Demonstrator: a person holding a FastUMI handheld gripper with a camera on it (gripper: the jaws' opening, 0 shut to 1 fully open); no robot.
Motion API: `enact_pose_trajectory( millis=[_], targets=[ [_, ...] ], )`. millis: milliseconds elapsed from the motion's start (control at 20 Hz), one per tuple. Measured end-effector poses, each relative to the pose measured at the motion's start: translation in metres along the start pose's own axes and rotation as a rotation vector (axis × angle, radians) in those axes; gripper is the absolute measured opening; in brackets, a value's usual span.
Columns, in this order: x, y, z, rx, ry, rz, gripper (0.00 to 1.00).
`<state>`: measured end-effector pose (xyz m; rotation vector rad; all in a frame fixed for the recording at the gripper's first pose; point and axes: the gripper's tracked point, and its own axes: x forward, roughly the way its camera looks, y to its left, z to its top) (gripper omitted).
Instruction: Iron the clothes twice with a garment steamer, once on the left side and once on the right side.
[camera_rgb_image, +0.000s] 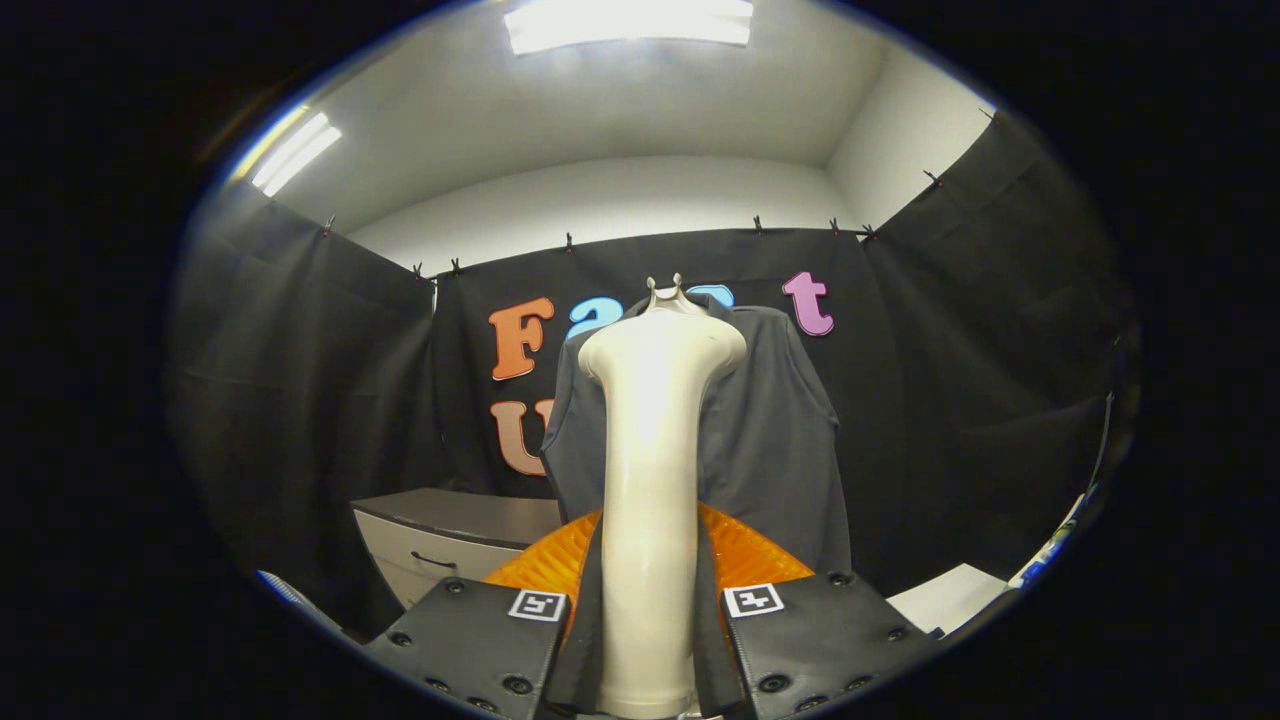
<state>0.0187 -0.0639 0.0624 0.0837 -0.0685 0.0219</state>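
The tongs (648, 640) are clamped on the handle of the garment steamer (652, 480), one finger pressing each side of the pale, upright stem. The stem rises straight up from between the fingers and widens into a broad head at the top. Each finger carries a small square marker near its upper inner corner. Just behind the fingers an orange ribbed piece (745, 555) spreads out to either side of the handle. Beyond the steamer head hangs a dark jacket (770, 440), its front facing this way, on a hanger (664, 292) whose pale top shows just above the steamer head. The head stands in front of the jacket's middle; whether it touches the cloth I cannot tell. Lower and off to the left sits a grey cabinet (440, 540) with a drawer handle. Black cloth closes in the booth behind everything.
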Motion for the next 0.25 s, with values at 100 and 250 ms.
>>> enact_pose_trajectory(
  millis=[100, 250],
  targets=[
    [-0.0010, -0.0008, -0.0020, 0.003, 0.005, -0.003, 0.43],
    [-0.0009, -0.0014, -0.0046, 0.011, 0.009, -0.006, 0.43]
  ],
)
